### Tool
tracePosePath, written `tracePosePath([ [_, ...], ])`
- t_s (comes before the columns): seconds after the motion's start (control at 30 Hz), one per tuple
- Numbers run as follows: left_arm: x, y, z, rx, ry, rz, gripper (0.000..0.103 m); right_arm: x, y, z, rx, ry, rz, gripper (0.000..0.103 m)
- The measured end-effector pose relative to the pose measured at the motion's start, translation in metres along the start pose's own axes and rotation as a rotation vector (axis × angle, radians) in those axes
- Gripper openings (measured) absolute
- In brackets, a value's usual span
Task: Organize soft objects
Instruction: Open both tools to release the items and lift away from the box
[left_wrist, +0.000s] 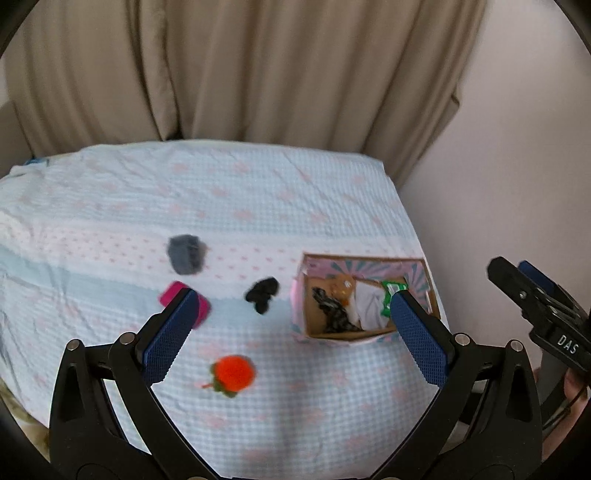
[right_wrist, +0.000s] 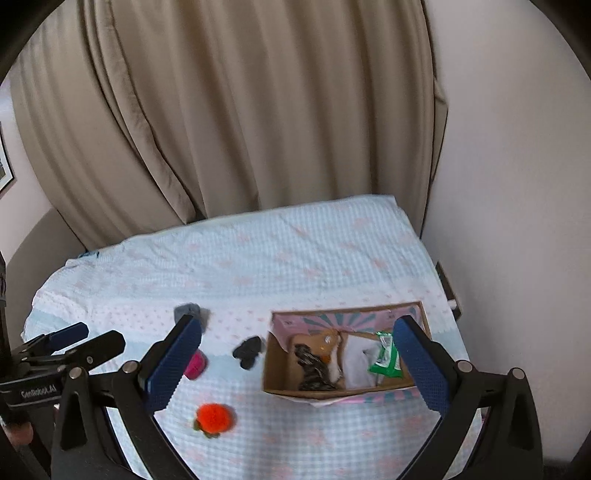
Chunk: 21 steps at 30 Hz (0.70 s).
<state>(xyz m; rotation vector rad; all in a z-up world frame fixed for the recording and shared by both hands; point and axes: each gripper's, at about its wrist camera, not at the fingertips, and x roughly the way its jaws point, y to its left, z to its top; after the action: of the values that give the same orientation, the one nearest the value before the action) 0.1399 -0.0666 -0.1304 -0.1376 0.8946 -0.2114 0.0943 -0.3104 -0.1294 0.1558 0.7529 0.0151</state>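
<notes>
On the blue-and-white bedspread lie an orange knitted ball, a black soft item, a grey one and a pink one. A cardboard box at the right holds several soft things, including a green packet. The same items show in the right wrist view: orange ball, black item, grey item, pink item, box. My left gripper is open and empty above the bed. My right gripper is open and empty above the box.
Beige curtains hang behind the bed. A pale wall stands at the right, close to the box. The bed's front edge is near both grippers. The right gripper also shows at the right of the left wrist view.
</notes>
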Motion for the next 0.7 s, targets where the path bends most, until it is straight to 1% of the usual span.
tracePosePath([
  [0.17, -0.027, 0.052, 0.001, -0.023, -0.031, -0.006, 0.103, -0.021, 0.054, -0.005, -0.006, -0.057, -0.039, 0.103],
  [0.23, -0.033, 0.074, 0.002, -0.029, -0.039, -0.002, 0.103, -0.024, 0.071, -0.008, -0.006, -0.067, -0.04, 0.103],
  [0.33, -0.034, 0.107, 0.004, -0.042, -0.029, -0.001, 0.103, -0.021, 0.103, -0.017, 0.003, -0.072, -0.05, 0.103],
  [0.47, -0.025, 0.15, 0.008, -0.042, -0.006, 0.007, 0.103, -0.009, 0.136, -0.029, 0.027, -0.067, -0.058, 0.103],
  [0.67, 0.011, 0.205, 0.01, -0.038, 0.064, 0.002, 0.103, 0.021, 0.171, -0.046, 0.064, -0.027, -0.087, 0.103],
  [0.7, 0.019, 0.212, 0.011, -0.036, 0.077, 0.006, 0.103, 0.031, 0.178, -0.05, 0.074, -0.015, -0.096, 0.103],
])
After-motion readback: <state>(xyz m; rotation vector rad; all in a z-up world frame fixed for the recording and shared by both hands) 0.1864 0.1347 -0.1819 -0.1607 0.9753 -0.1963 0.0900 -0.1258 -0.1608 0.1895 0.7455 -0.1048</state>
